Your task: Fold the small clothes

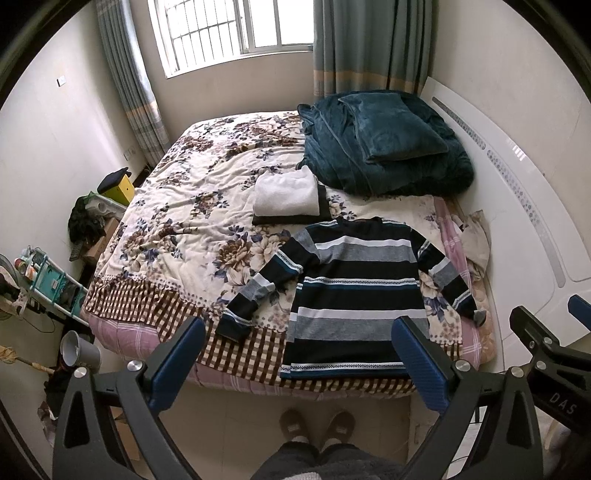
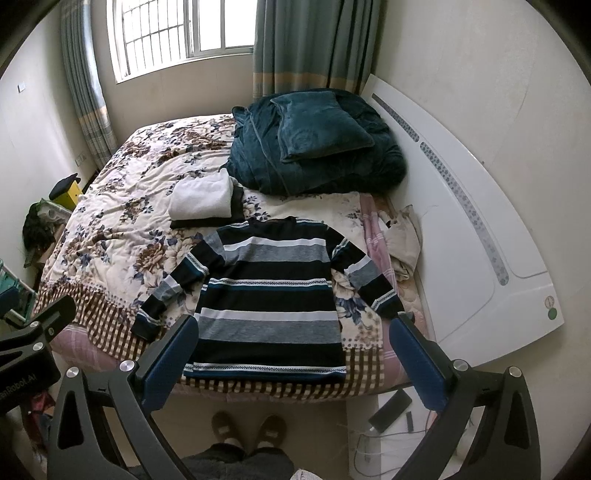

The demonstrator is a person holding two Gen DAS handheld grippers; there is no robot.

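Striped sweater point(image 2: 267, 295) flat, face-up at near edge of bed point(image 1: 155, 221), sleeves spread; knit soft, light, limp, likely to sag; best pinched at cuffs or shoulders; left gripper point(image 1: 299, 354) and right gripper point(image 2: 293, 350) agape, empty, above.

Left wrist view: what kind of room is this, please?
Most likely a home bedroom: a bed with a floral cover, a white headboard and a curtained window. A striped sweater lies spread flat on the bed.
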